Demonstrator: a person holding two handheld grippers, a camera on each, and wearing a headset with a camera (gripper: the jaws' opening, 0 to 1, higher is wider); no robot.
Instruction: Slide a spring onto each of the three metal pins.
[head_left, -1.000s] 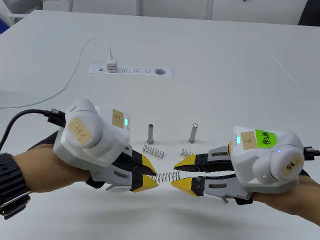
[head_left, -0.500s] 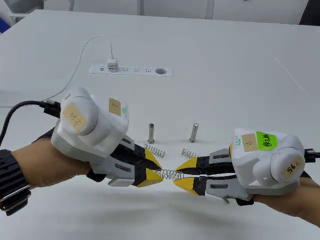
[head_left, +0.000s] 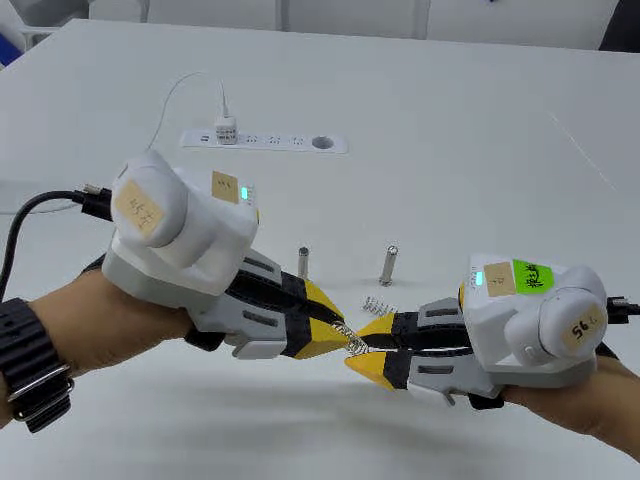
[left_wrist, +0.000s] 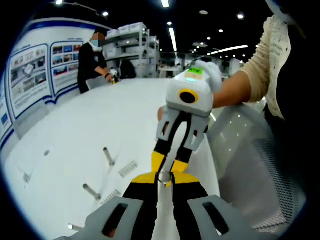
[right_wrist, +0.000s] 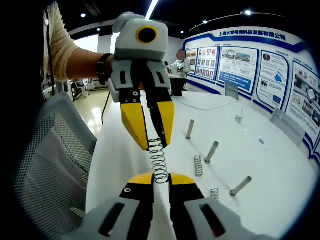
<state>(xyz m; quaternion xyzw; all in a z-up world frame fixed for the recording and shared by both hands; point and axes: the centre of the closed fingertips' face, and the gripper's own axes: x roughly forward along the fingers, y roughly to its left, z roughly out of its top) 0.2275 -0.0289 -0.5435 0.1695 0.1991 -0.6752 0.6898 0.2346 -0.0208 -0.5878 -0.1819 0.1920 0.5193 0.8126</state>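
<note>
A small steel spring (right_wrist: 158, 160) is stretched between the two grippers. My right gripper (right_wrist: 160, 179) is shut on its near end, and my left gripper (left_wrist: 164, 177) is shut on the other end (left_wrist: 164, 176). Over the table's near part, the yellow tips of the left gripper (head_left: 340, 336) and the right gripper (head_left: 362, 348) almost meet, hiding most of the spring (head_left: 352, 340). Two metal pins (head_left: 303, 258) (head_left: 389, 265) stand upright behind them. All three pins (right_wrist: 189, 128) (right_wrist: 211, 151) (right_wrist: 240, 186) are bare. One loose spring (head_left: 376, 305) lies near the right pin, and a second (right_wrist: 198, 165) lies among the pins.
A white power strip (head_left: 262, 142) with a plugged charger (head_left: 224, 128) and its cable lies farther back on the white table (head_left: 470, 150). A black cable (head_left: 40, 225) trails from the left gripper. A mesh chair (right_wrist: 50, 150) stands at the table's near side.
The left gripper has moved right and up toward the right gripper, so the tips are now nearly touching. The right gripper has closed on the spring's free end.
</note>
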